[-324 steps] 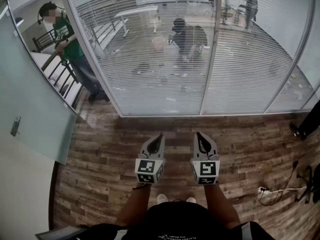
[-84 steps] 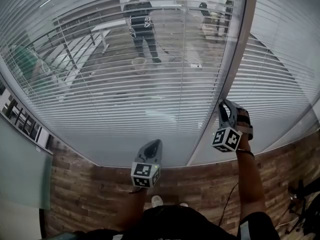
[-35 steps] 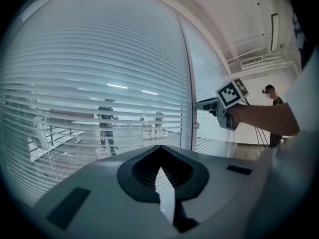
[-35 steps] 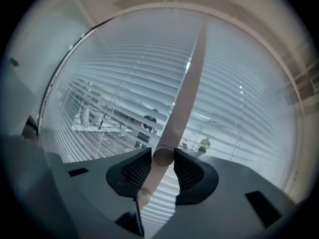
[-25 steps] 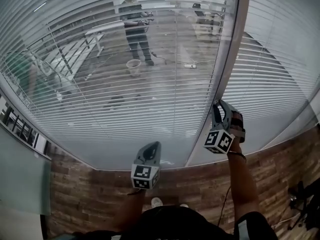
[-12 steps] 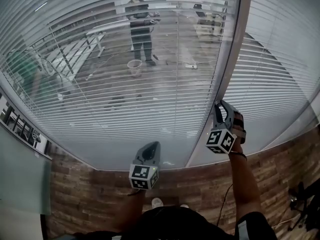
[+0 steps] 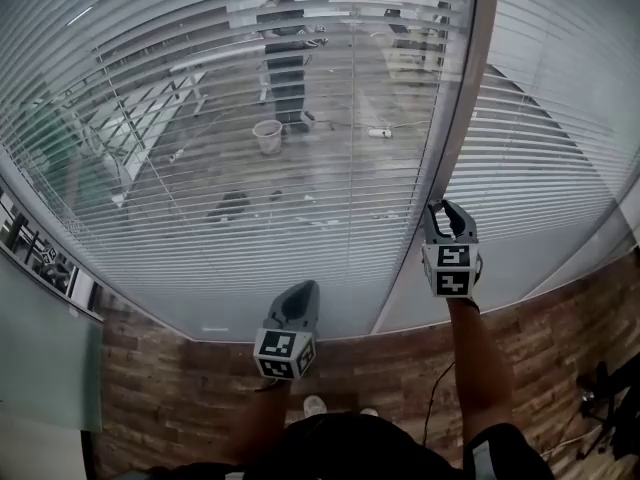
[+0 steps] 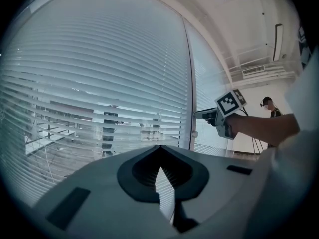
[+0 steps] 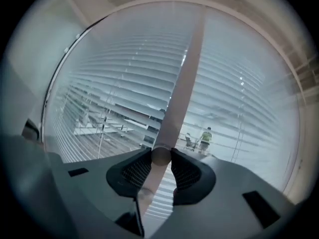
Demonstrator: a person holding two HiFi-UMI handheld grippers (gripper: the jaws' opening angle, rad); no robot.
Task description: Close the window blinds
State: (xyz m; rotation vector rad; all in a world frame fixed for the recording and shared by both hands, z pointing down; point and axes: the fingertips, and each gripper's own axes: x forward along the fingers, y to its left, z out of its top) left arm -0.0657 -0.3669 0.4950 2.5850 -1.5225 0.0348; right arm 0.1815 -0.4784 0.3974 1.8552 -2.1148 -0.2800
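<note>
Right gripper (image 7: 447,208) is clamped on the round knob (image 9: 160,157) on the window post (image 7: 462,98). It has just rolled: its marker cube was tilted a second ago and is square now. So the knob is being turned to tilt the blinds (image 7: 200,198). They still show the room beyond, and any slat change is probably too slight to call. Left gripper (image 7: 303,290) is closed and empty, low by the glass.

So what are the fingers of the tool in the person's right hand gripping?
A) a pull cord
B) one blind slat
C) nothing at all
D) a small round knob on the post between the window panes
D: the right gripper view shows the fingers of the right gripper pressed on both sides of a small round knob on the upright post.
</note>
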